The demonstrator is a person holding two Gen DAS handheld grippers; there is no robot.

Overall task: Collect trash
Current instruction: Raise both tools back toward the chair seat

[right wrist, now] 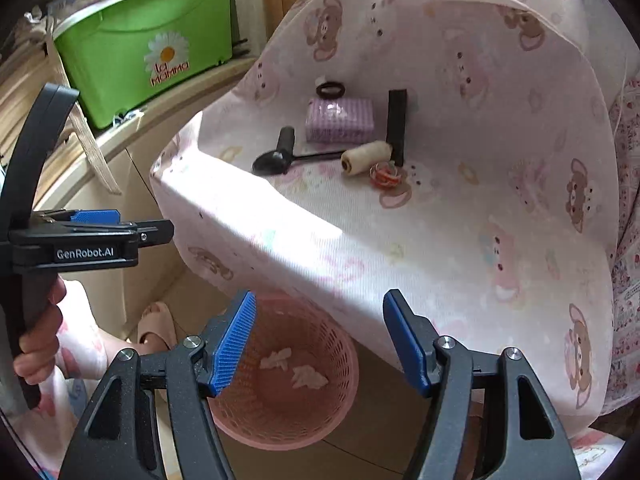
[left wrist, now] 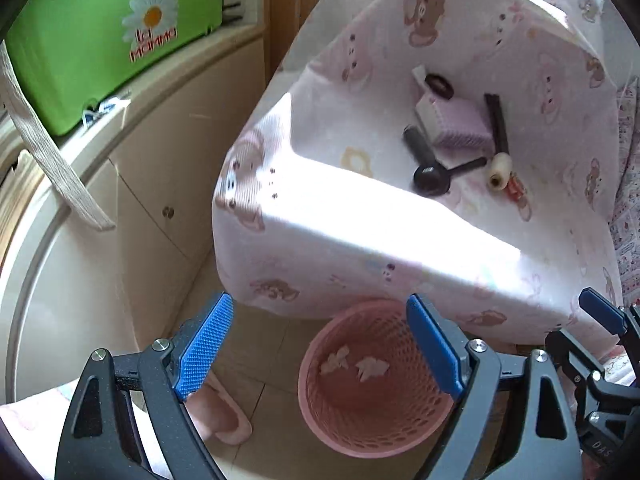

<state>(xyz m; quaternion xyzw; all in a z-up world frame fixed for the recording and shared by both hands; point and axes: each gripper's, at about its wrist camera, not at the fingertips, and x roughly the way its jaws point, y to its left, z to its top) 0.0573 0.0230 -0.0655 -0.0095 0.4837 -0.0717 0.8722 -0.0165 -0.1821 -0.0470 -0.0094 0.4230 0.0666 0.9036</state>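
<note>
A pink mesh basket (left wrist: 316, 396) (right wrist: 280, 420) stands on the floor under the table edge. Two crumpled white tissue scraps (left wrist: 372, 368) (right wrist: 308, 376) lie in its bottom. My left gripper (left wrist: 320, 304) hangs open above the basket with nothing between its blue pads. My right gripper (right wrist: 320, 296) is also open and empty over the basket. On the bear-print tablecloth (right wrist: 460, 220) lie a black spoon (right wrist: 272, 162), a black cylinder (right wrist: 286, 138), a purple tissue pack (right wrist: 340, 120), a cream roll (right wrist: 366, 156), a black bar (right wrist: 397, 128), a hair tie (right wrist: 330, 89) and an orange wrapper (right wrist: 386, 174).
A green box with a daisy print (left wrist: 100, 40) (right wrist: 148, 60) sits on a beige curved cabinet (left wrist: 160, 160) to the left. A pink slipper (right wrist: 158, 324) is on the tiled floor beside the basket. A hand (right wrist: 38, 344) holds the left gripper's handle.
</note>
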